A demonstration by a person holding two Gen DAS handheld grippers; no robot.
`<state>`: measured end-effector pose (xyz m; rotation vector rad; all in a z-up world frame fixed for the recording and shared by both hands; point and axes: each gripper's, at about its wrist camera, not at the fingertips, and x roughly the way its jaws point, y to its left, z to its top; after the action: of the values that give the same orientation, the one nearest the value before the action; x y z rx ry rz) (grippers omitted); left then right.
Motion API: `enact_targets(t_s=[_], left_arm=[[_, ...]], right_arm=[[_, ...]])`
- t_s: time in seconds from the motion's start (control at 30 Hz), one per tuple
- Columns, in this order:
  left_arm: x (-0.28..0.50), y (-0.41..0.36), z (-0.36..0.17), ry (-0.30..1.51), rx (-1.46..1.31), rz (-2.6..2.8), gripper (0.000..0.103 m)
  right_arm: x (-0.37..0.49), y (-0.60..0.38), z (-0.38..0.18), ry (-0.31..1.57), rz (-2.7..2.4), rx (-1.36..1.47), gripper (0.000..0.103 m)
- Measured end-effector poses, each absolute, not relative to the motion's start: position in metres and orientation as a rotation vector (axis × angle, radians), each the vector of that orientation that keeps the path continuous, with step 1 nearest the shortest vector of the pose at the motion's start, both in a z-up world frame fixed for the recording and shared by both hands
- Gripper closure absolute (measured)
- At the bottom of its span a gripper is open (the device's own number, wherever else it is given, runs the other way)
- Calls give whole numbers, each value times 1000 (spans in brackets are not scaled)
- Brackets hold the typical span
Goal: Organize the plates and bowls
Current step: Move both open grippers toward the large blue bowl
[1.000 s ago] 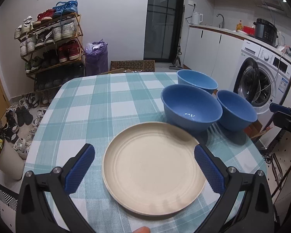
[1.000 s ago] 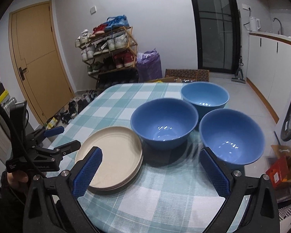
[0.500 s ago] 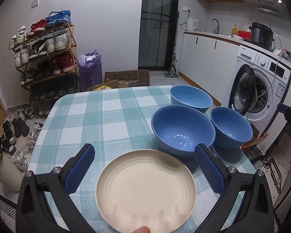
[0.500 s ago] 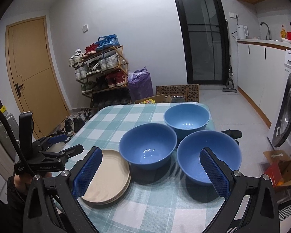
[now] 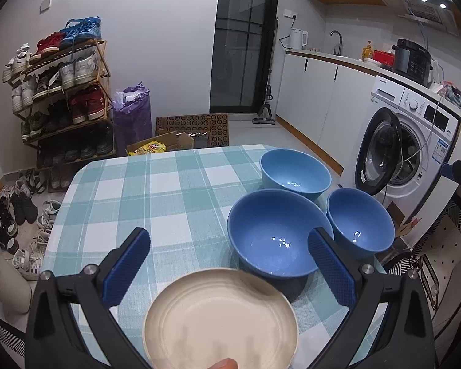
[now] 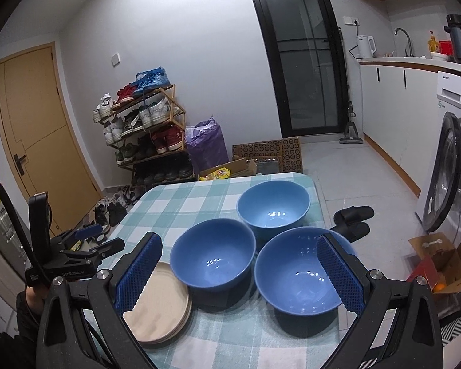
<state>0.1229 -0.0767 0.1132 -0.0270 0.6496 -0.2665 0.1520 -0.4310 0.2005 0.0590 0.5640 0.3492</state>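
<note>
A stack of cream plates [image 5: 220,318] [image 6: 161,304] lies at the near left of the checked table [image 5: 156,203]. Three blue bowls stand to its right: a middle bowl [image 5: 276,240] [image 6: 213,256], a far bowl [image 5: 295,170] [image 6: 273,204] and a right bowl [image 5: 359,221] [image 6: 301,276]. My left gripper [image 5: 229,266] is open and empty, raised above the plates. My right gripper [image 6: 238,272] is open and empty, above the middle and right bowls. The left gripper also shows in the right wrist view [image 6: 98,240], off the table's left edge.
A shoe rack [image 5: 61,92], a purple bag [image 5: 132,117] and cardboard boxes [image 5: 169,144] stand beyond the table's far edge. A washing machine [image 5: 408,147] with its door open and a kitchen counter [image 5: 338,61] are on the right. Slippers [image 6: 353,220] lie on the floor.
Both grippers have pulled back and risen away from the table; the plates and bowls look smaller and lower in both views. The dishes have not moved.
</note>
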Motion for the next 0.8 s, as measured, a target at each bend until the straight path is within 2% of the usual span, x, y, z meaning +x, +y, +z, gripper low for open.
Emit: enact_targets(t_s=[0.3, 0.8], left_arm=[[153, -90, 124, 657, -23, -280, 0], [208, -126, 127, 701, 2, -326, 0]], right_arm=[[181, -444, 222, 561, 323, 61, 1], [237, -465, 213, 608, 277, 86, 1]])
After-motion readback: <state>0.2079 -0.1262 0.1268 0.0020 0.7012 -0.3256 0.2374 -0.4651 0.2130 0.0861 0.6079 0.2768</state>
